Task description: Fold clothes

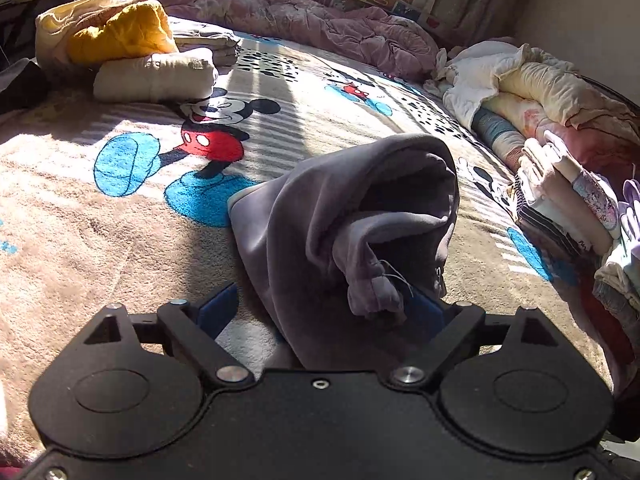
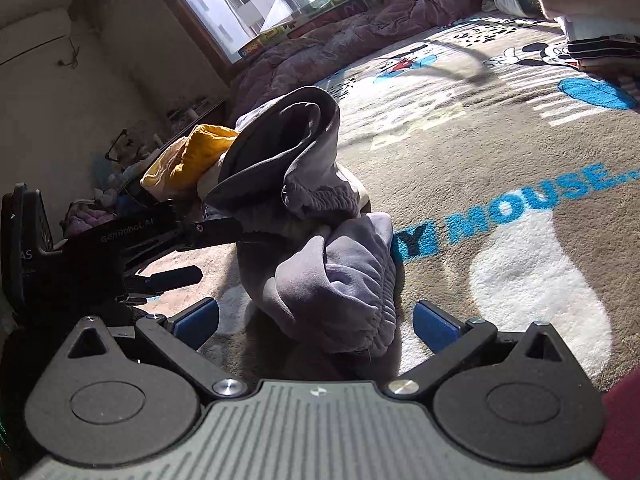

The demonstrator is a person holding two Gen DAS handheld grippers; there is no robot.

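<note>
The grey sweatpants (image 1: 352,224) stand bunched in a soft heap on the Mickey Mouse blanket (image 1: 120,208) that covers the bed, the elastic waistband (image 2: 372,300) crumpled low at the front and a fold of cloth rising in a hooded arch above it. The left gripper (image 1: 320,312) has its blue-padded fingers (image 1: 218,306) set wide on either side of the heap; cloth drapes over the right-hand pad, but nothing seems pinched. The right gripper (image 2: 316,320) also stands wide, its fingers (image 2: 434,324) flanking the waistband without closing on it. From the right wrist view, the left gripper (image 2: 192,248) reaches in from the side, one finger against the heap.

The step in hand looks like taking hold of the garment to spread it flat, so folding proper has not begun. The next move likely calls for each gripper to close on a waistband corner, then lift and draw apart.

Around it lie a yellow garment (image 1: 120,32), a rolled cream towel (image 1: 156,78), a stack of folded clothes (image 1: 568,208) and a pink quilt (image 1: 320,20) by the window.
</note>
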